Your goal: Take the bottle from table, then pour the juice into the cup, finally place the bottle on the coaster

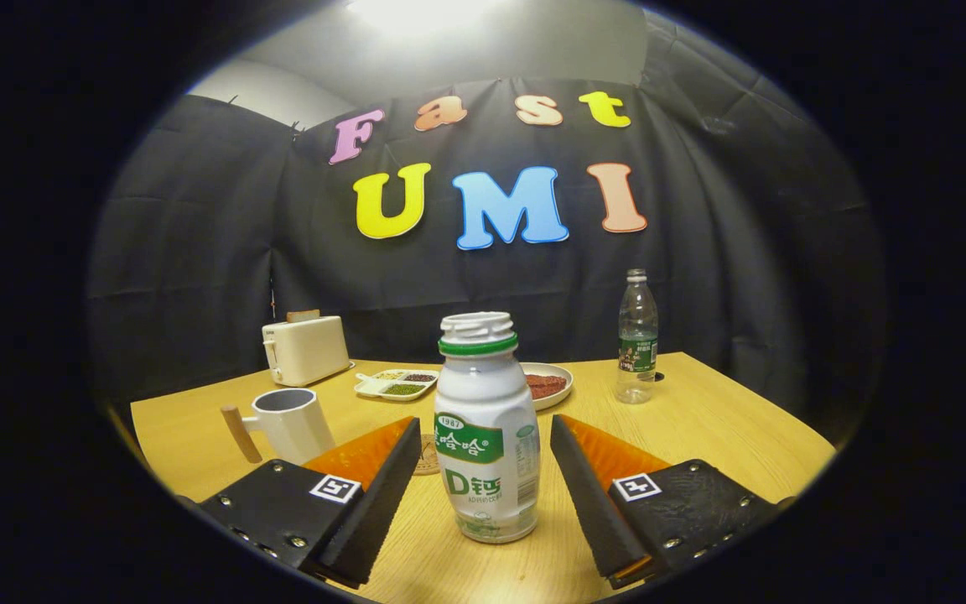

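Your grey cup with wooden handle waits left of the fingers. The white plastic juice bottle stands on the wooden table between your gripper's spread, untouching fingers. You are at the taking step; next, close evenly on it.

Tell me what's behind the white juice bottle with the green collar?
Behind the white juice bottle, standing between the open gripper fingers: a round plate of reddish food, partly covered.
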{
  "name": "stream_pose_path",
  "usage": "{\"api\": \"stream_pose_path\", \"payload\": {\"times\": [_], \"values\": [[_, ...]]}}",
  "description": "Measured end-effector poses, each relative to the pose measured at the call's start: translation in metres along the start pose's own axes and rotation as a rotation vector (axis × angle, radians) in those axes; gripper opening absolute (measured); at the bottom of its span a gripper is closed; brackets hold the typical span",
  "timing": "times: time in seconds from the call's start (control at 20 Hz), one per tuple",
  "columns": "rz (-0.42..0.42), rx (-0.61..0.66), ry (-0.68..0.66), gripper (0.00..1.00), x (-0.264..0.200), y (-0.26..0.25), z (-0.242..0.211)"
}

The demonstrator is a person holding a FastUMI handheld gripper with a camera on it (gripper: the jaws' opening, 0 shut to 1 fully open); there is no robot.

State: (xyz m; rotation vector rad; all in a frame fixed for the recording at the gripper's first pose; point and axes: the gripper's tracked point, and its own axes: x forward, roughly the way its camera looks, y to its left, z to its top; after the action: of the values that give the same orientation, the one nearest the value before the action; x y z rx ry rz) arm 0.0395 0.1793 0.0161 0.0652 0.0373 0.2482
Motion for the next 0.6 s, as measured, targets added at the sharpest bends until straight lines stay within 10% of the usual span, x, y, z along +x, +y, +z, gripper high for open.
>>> {"api": "stream_pose_path", "payload": {"times": [0.1, 0.6], "values": [[-0.016, 0.0, 0.013, 0.73, 0.003, -0.003, -0.004], [-0.116, -0.241, 0.025, 0.63, 0.005, 0.001, 0.007]]}}
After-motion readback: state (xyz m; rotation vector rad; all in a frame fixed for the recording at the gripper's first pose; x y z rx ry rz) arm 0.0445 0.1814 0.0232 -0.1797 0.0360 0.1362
